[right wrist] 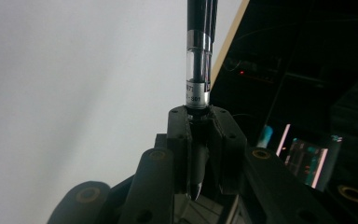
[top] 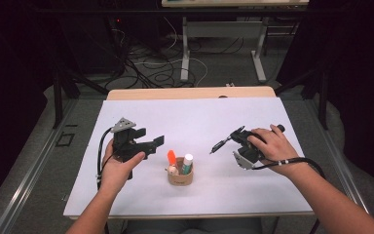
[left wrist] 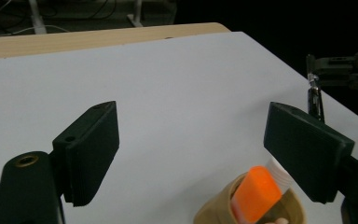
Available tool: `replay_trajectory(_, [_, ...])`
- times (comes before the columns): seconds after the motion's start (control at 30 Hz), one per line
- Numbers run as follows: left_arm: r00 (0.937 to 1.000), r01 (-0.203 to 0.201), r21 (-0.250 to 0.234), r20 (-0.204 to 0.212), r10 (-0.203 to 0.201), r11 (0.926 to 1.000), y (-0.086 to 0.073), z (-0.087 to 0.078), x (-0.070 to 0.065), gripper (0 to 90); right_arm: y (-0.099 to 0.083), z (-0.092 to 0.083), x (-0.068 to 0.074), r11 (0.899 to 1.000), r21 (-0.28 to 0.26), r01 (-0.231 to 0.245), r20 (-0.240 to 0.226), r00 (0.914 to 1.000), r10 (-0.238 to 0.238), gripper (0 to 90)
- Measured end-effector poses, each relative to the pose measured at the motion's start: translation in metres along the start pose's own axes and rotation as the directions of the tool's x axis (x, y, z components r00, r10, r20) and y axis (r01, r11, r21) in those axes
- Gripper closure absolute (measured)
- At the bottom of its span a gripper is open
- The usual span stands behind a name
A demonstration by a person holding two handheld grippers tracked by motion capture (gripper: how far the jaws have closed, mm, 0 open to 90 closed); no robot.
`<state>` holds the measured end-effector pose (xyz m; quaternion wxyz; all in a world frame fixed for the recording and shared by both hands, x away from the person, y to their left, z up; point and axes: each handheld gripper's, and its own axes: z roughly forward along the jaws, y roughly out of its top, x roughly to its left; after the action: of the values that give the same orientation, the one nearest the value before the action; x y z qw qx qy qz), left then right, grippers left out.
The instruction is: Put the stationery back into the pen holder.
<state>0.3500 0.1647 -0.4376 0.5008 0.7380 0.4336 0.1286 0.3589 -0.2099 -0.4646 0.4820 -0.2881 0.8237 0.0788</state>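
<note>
A black pen (right wrist: 198,70) with a clear band sticks out from between the jaws of my right gripper (right wrist: 199,116), which is shut on it. In the high view that right gripper (top: 234,137) hovers over the right half of the table, and the pen (top: 220,145) points left toward a small brown cup (top: 180,176). The cup holds an orange-capped item (top: 171,157) and a white stick with a green band (top: 188,163). My left gripper (top: 150,137) hangs just left of the cup, open and holding nothing. From the left gripper (left wrist: 196,140), the cup (left wrist: 214,212) and orange cap (left wrist: 256,193) lie low between the jaws.
A white sheet (top: 199,117) covers the tabletop, with a bare wooden strip (top: 190,93) at the far edge. Beyond the table are cables on the floor (top: 151,63) and the legs of another table (top: 185,53). Dark space flanks both sides.
</note>
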Motion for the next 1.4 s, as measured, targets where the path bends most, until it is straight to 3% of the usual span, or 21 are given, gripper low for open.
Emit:
replay_trajectory(0.13, [0.9994, -0.031, -0.004, 0.012, 0.031, 0.9995, 0.005, -0.002, -0.008, 19.5, 0.008, -0.004, -0.004, 0.998, 0.007, 0.060, 0.040, 0.9974, -0.060, 79.8])
replay_trajectory(0.3, [0.9982, -0.047, -0.008, 0.037, 0.047, 0.9989, 0.011, -0.002, -0.017, 21.1, 0.016, -0.007, -0.009, 0.988, 0.006, 0.153, 0.104, 0.9828, -0.153, 79.8])
replay_trajectory(0.33, [0.9979, -0.049, -0.004, 0.044, 0.049, 0.9988, 0.013, -0.002, -0.020, 21.4, 0.017, -0.008, -0.009, 0.988, 0.013, 0.151, 0.104, 0.9829, -0.152, 79.8])
replay_trajectory(0.5, [0.9946, -0.072, 0.014, 0.075, 0.071, 0.9973, 0.019, 0.003, -0.030, 22.8, 0.025, -0.012, -0.010, 0.973, 0.004, 0.229, 0.150, 0.9623, -0.227, 79.8])
replay_trajectory(0.63, [0.9931, -0.074, 0.019, 0.093, 0.072, 0.9971, 0.025, 0.007, -0.038, 23.1, 0.031, -0.016, -0.012, 0.960, 0.001, 0.279, 0.154, 0.9487, -0.276, 79.8])
replay_trajectory(0.7, [0.9897, -0.083, 0.022, 0.119, 0.080, 0.9963, 0.028, 0.008, -0.042, 24.3, 0.034, -0.017, -0.012, 0.951, 0.000, 0.311, 0.164, 0.9376, -0.306, 79.8])
replay_trajectory(0.9, [0.9824, -0.115, 0.055, 0.154, 0.105, 0.9919, 0.034, 0.015, -0.057, 28.1, 0.041, -0.023, -0.010, 0.941, -0.024, 0.338, 0.191, 0.9254, -0.327, 79.8])
replay_trajectory(0.97, [0.9781, -0.129, 0.069, 0.173, 0.115, 0.9892, 0.035, 0.018, -0.062, 29.1, 0.045, -0.028, -0.012, 0.931, 0.011, 0.365, 0.173, 0.9165, -0.361, 79.8])
replay_trajectory(1.0, [0.9760, -0.133, 0.077, 0.184, 0.117, 0.9881, 0.036, 0.020, -0.065, 31.0, 0.046, -0.028, -0.011, 0.929, -0.008, 0.370, 0.190, 0.9124, -0.362, 79.8])
replay_trajectory(1.1, [0.9749, -0.124, 0.105, 0.198, 0.102, 0.9866, 0.036, 0.026, -0.072, 34.9, 0.049, -0.028, -0.011, 0.925, -0.025, 0.379, 0.197, 0.9091, -0.367, 79.8])
replay_trajectory(1.13, [0.9741, -0.126, 0.115, 0.203, 0.101, 0.9854, 0.036, 0.028, -0.074, 36.5, 0.051, -0.030, -0.011, 0.920, -0.006, 0.392, 0.192, 0.9032, -0.384, 79.8])
replay_trajectory(1.2, [0.9731, -0.130, 0.130, 0.207, 0.102, 0.9829, 0.037, 0.032, -0.078, 38.0, 0.053, -0.030, -0.011, 0.920, -0.011, 0.391, 0.194, 0.9034, -0.382, 79.7])
replay_trajectory(1.23, [0.9742, -0.122, 0.141, 0.206, 0.091, 0.9825, 0.037, 0.033, -0.080, 39.7, 0.053, -0.029, -0.011, 0.913, -0.018, 0.408, 0.204, 0.8952, -0.396, 79.8])
replay_trajectory(1.3, [0.9738, -0.113, 0.162, 0.214, 0.077, 0.9803, 0.037, 0.037, -0.083, 42.7, 0.054, -0.029, -0.010, 0.916, -0.028, 0.400, 0.210, 0.8986, -0.385, 79.8])
replay_trajectory(1.37, [0.9726, -0.104, 0.189, 0.225, 0.060, 0.9765, 0.037, 0.041, -0.084, 44.8, 0.055, -0.029, -0.011, 0.908, -0.023, 0.418, 0.209, 0.8903, -0.405, 79.8])
replay_trajectory(1.4, [0.9710, -0.104, 0.200, 0.232, 0.056, 0.9742, 0.037, 0.044, -0.085, 45.5, 0.056, -0.029, -0.011, 0.908, -0.020, 0.418, 0.208, 0.8904, -0.405, 79.8])
